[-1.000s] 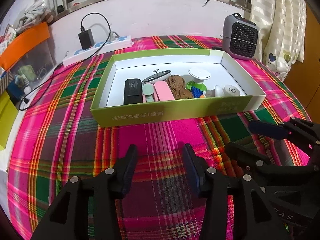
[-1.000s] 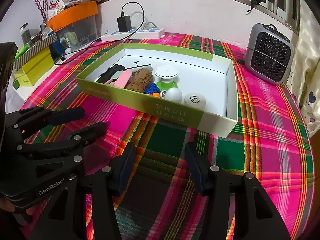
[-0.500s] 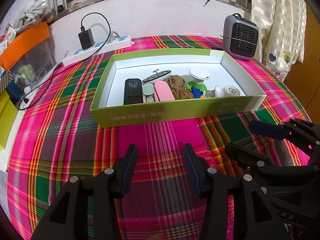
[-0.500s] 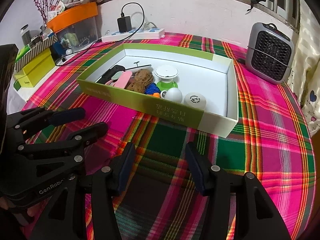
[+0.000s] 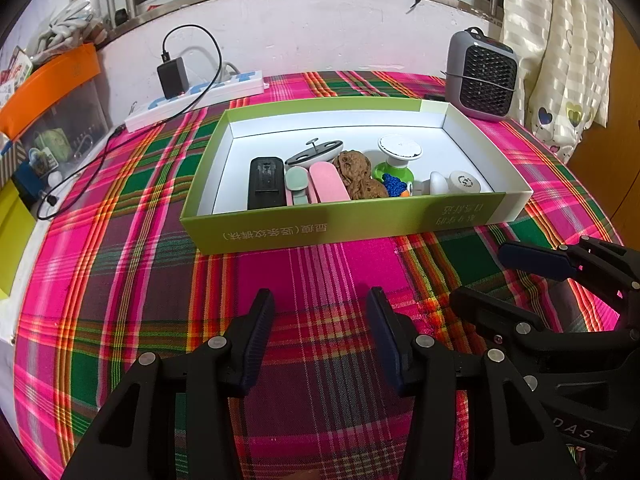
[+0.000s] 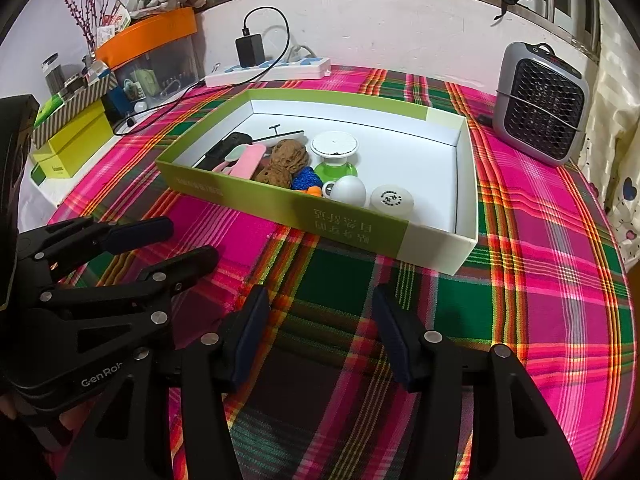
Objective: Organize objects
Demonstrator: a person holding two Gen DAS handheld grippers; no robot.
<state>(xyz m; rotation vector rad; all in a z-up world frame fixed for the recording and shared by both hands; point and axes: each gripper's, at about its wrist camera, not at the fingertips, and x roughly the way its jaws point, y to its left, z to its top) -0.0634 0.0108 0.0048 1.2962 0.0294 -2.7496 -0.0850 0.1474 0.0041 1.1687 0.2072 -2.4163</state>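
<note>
A shallow green box [image 5: 340,224] [image 6: 280,204] stands on the plaid cloth. It holds several small items in a row: a black device [image 5: 266,182], a pink case [image 5: 326,182], two walnuts [image 5: 358,174] [image 6: 286,160], a green-and-white stand [image 5: 398,154] [image 6: 334,152], blue cord [image 6: 306,178] and two white balls [image 6: 350,190] [image 6: 392,198]. My left gripper [image 5: 320,320] is open and empty in front of the box. My right gripper [image 6: 320,320] is open and empty, also in front of it. Each shows in the other's view, the right gripper [image 5: 508,276] and the left gripper [image 6: 180,240].
A grey heater [image 5: 482,76] [image 6: 540,104] stands at the back right. A white power strip [image 5: 200,98] [image 6: 268,72] with a black charger and cable lies by the wall. An orange-lidded bin [image 6: 156,56] and yellow-green boxes [image 6: 76,144] stand at the left.
</note>
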